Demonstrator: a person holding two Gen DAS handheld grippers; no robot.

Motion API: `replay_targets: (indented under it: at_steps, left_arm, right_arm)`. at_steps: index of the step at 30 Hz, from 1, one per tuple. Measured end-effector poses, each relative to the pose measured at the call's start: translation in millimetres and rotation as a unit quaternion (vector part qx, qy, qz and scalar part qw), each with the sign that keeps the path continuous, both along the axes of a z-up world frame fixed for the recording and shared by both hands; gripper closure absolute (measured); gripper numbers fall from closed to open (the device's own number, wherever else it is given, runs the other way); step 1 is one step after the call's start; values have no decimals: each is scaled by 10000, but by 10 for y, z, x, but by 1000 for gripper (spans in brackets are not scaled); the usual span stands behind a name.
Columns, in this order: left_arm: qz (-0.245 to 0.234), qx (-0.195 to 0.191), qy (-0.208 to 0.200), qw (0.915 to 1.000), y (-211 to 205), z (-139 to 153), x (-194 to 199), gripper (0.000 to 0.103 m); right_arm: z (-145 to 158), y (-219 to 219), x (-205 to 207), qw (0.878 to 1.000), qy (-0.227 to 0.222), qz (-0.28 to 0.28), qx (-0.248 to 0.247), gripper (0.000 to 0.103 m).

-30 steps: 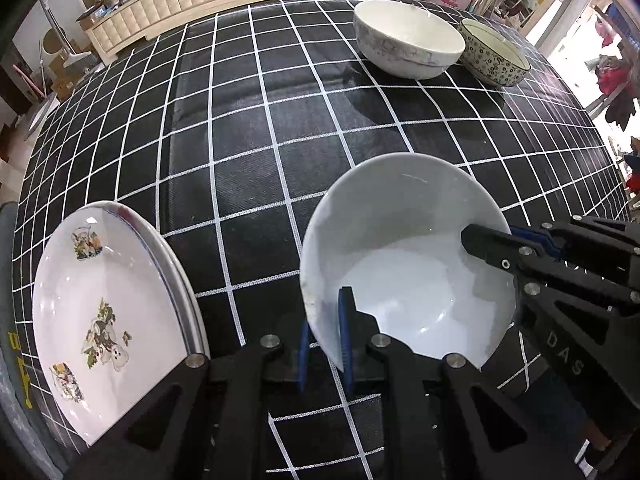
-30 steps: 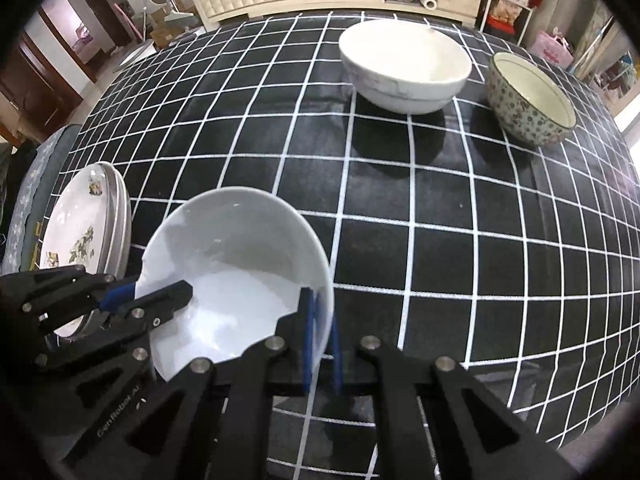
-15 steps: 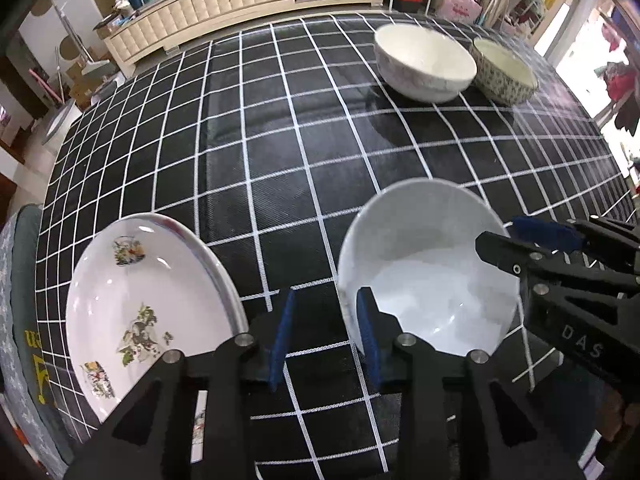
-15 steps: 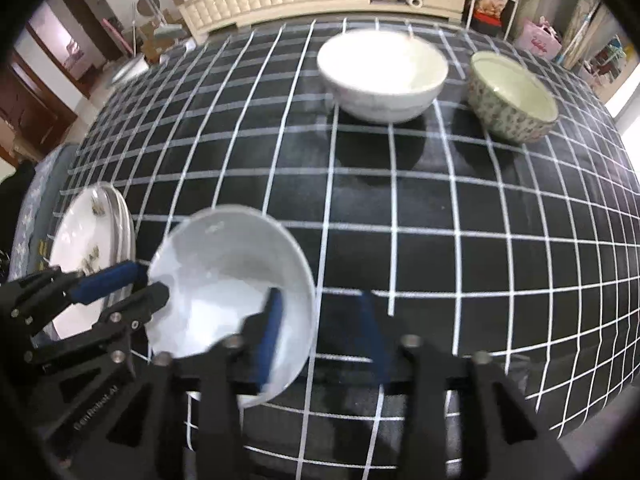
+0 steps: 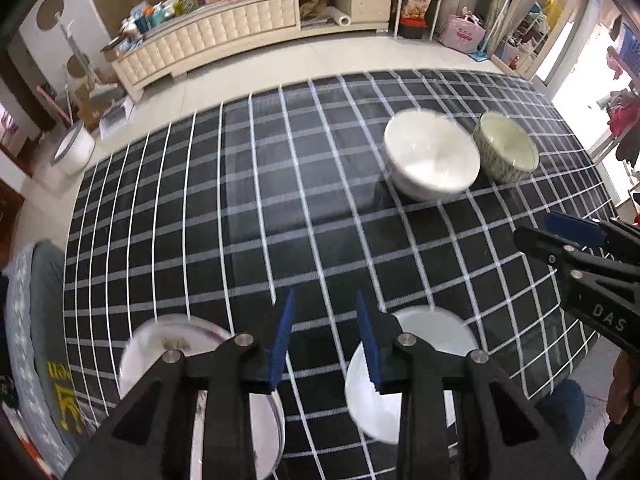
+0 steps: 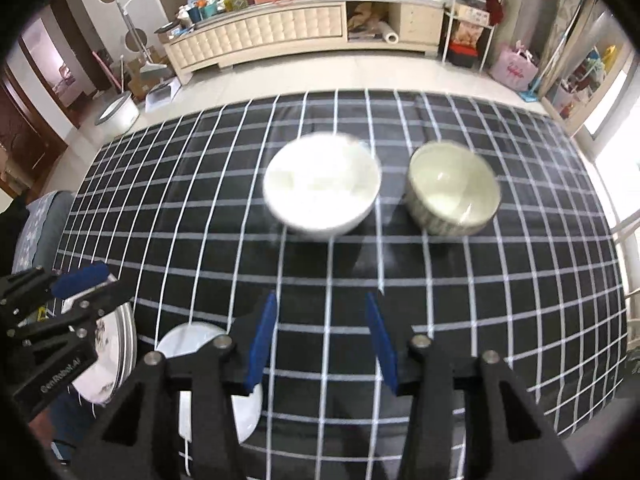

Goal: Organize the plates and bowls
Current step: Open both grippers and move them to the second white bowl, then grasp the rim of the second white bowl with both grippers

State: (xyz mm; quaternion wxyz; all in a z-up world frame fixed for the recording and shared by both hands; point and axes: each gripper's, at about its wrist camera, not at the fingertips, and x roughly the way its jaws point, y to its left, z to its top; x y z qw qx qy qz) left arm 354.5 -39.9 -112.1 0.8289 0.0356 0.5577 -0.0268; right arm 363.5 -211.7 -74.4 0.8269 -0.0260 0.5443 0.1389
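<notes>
Both the left hand-held gripper [image 5: 324, 336] and the right hand-held gripper [image 6: 320, 340] are spread and empty, the white bowl [image 5: 430, 334] sits on the desk [image 5: 280, 220] beside the plates [image 5: 176, 340], and 2 bowls [image 6: 322, 186] at the far side are not yet sorted.

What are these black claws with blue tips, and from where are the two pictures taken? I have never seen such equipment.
They are two hand-held grippers, one in each of a person's hands, each carrying a wide-angle camera that looks along its fingers. One picture is from the left gripper, the other from the right gripper. Both are open and hold nothing. On the checked tablecloth stand a white bowl and a patterned bowl at the far side. Nearer are a plain white bowl and a flowered plate.
</notes>
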Motion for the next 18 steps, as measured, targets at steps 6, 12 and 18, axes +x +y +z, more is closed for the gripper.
replay_targets:
  at_steps: [6, 12, 18]
  left_arm:
    - [-221, 311, -155, 9992, -174, 238, 452, 63]
    - [-428, 294, -59, 9986, -311, 205, 850, 63]
    - [-533, 240, 272, 9979, -394, -81, 1212, 63]
  right_arm:
    - [62, -67, 325, 9999, -23, -121, 48, 52]
    - [-7, -102, 643, 9998, 111, -147, 43, 52]
    - [-129, -134, 902, 9994, 268, -200, 83, 52]
